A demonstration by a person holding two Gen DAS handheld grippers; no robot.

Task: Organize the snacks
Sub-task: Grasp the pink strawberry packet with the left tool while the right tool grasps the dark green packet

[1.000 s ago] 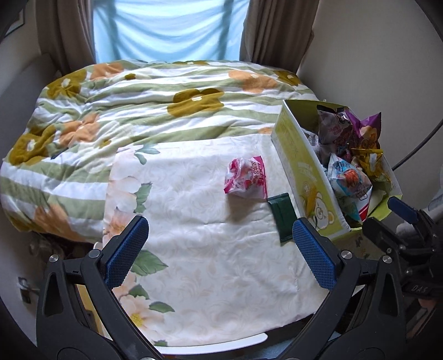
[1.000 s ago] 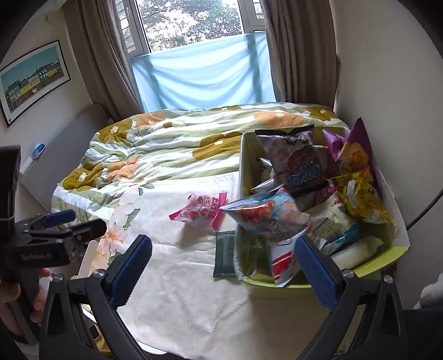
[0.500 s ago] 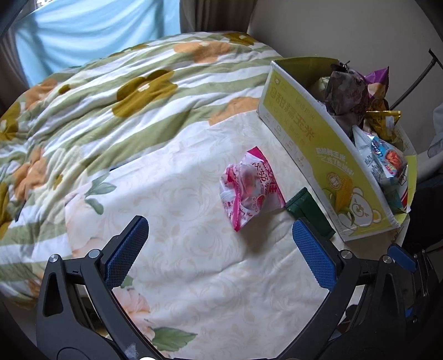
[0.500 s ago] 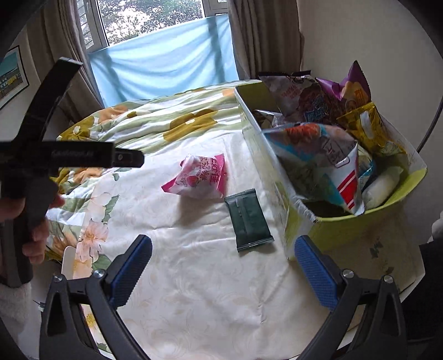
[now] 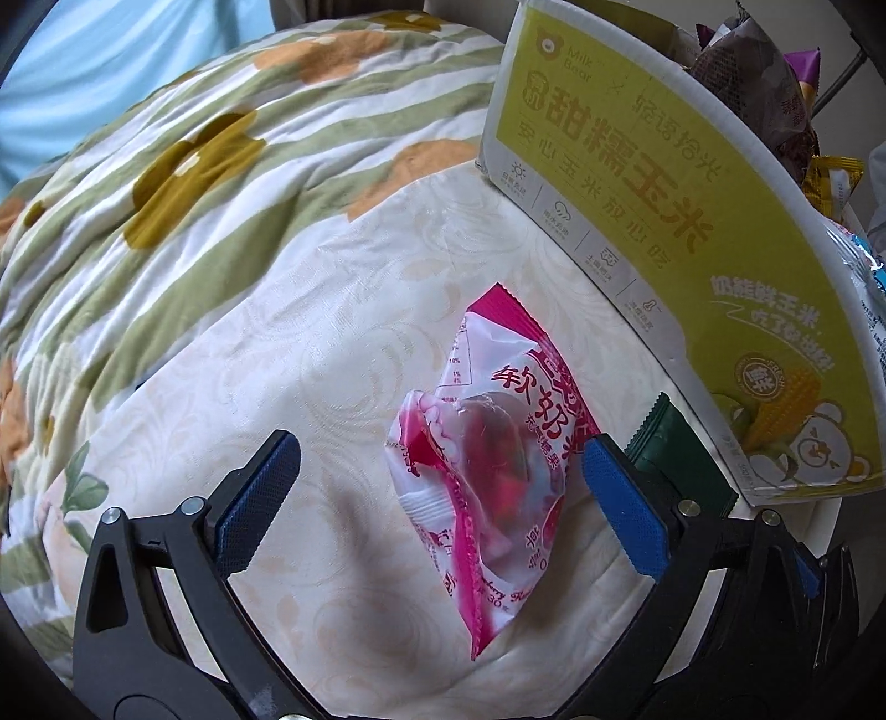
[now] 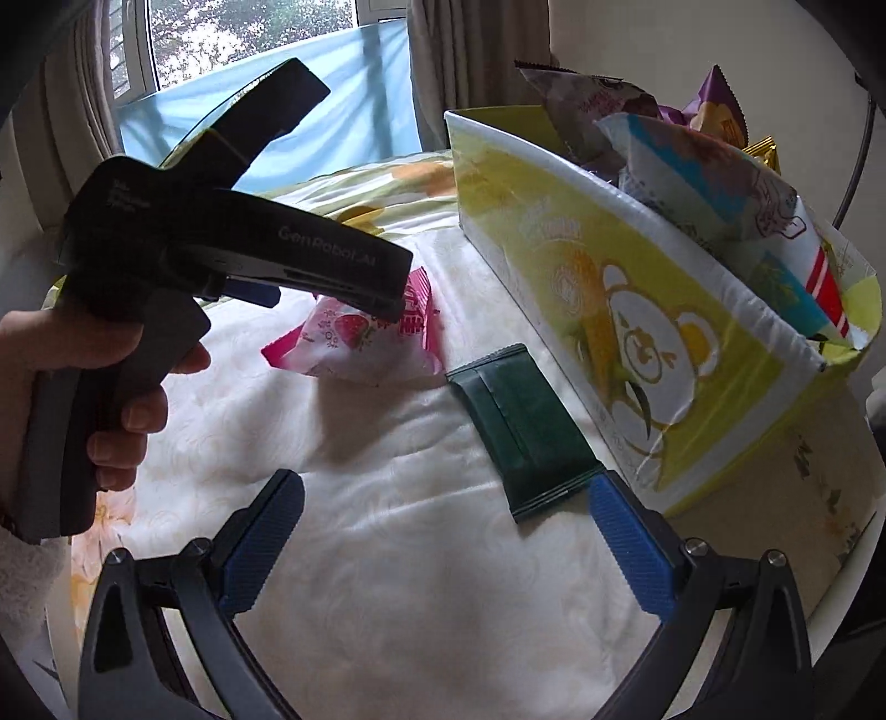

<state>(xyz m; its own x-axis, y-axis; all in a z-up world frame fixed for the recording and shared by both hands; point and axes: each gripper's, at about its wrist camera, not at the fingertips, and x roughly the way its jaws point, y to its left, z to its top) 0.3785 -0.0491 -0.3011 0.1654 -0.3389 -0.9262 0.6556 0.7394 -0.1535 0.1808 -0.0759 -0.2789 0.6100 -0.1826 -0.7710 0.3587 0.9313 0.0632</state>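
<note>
The left wrist camera looks steeply down, close over the pink packet (image 5: 487, 471). The right looks from lower-right; both share packet and box (image 6: 637, 332).

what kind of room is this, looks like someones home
Most likely a bedroom in a home. A flower-patterned quilt lies spread over what looks like a bed, curtains hang beside a window, and a yellow cardboard box stuffed with snack bags sits close by.
</note>
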